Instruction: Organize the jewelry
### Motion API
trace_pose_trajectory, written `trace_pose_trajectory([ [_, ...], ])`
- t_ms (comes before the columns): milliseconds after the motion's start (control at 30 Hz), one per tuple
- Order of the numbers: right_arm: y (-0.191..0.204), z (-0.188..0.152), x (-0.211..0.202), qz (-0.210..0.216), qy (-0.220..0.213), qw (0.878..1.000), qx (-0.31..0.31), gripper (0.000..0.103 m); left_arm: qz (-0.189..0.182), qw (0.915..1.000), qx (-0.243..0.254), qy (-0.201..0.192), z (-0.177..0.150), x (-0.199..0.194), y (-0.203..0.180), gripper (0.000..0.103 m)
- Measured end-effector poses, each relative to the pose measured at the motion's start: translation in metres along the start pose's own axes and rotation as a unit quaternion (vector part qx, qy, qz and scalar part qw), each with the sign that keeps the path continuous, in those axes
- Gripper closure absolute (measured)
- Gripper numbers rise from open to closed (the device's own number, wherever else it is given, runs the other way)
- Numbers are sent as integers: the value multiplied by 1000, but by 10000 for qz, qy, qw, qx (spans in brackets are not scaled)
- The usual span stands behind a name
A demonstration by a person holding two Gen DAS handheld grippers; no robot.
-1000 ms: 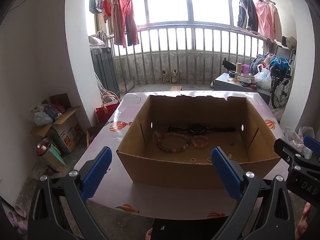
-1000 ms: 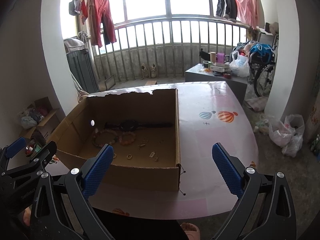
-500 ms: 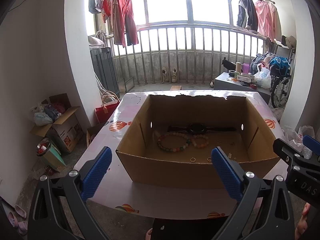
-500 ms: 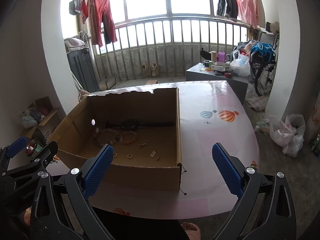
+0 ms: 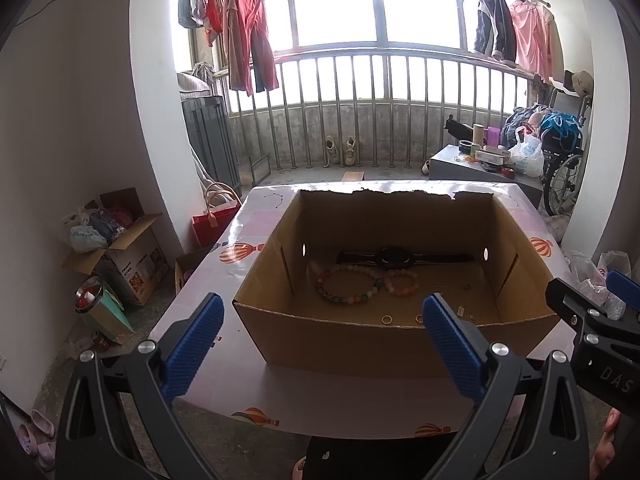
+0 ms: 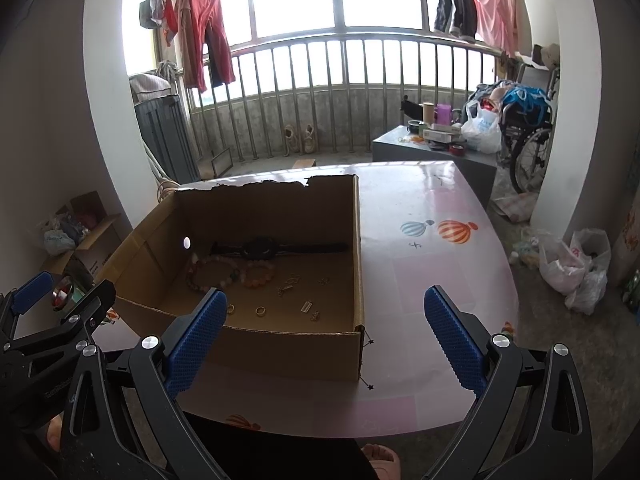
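An open cardboard box [image 5: 348, 348] [image 6: 288, 354] stands on a pink table [image 5: 256, 220] [image 6: 432, 264]. Inside lie a black watch [image 5: 394, 257] [image 6: 262, 247], a large multicoloured bead bracelet [image 5: 347, 285] [image 6: 212, 274], a small orange bead bracelet [image 5: 402, 283] [image 6: 260, 274], gold rings [image 5: 386, 319] [image 6: 261, 311] and small trinkets [image 6: 307, 306]. My left gripper [image 5: 322, 350] is open and empty, held back in front of the box's near wall. My right gripper [image 6: 322, 340] is also open and empty, in front of the box's near right corner. Each gripper shows at the edge of the other's view.
A grey low table [image 6: 436, 152] with clutter and a wheelchair [image 6: 528, 148] stand at the back right. Cardboard boxes [image 5: 120, 252] and a red bag [image 5: 214, 222] sit on the floor to the left. Plastic bags [image 6: 576, 268] lie on the right. A person's bare foot [image 6: 380, 458] shows below.
Both grippers have drifted very slightly; the box looks a touch nearer in the right wrist view. Nothing was taken hold of or let go.
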State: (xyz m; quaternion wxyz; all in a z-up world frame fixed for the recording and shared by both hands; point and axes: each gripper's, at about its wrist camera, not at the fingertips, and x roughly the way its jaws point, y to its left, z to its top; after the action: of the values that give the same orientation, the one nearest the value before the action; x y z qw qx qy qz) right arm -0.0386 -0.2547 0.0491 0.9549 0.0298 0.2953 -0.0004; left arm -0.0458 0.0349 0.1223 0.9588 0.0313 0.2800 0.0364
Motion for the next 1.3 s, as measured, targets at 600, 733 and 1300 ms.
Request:
trace_pose_trajectory([
  [600, 0, -2, 2, -39, 9, 9999, -96, 8, -21, 10000, -7, 4, 0, -1, 0, 5],
  [733, 0, -1, 2, -37, 0, 10000, -92, 8, -24, 10000, -5, 4, 0, -1, 0, 5],
  [1300, -5, -1, 1, -51, -7, 9999, -95, 8, -45, 10000, 12, -6, 0, -2, -2, 5],
])
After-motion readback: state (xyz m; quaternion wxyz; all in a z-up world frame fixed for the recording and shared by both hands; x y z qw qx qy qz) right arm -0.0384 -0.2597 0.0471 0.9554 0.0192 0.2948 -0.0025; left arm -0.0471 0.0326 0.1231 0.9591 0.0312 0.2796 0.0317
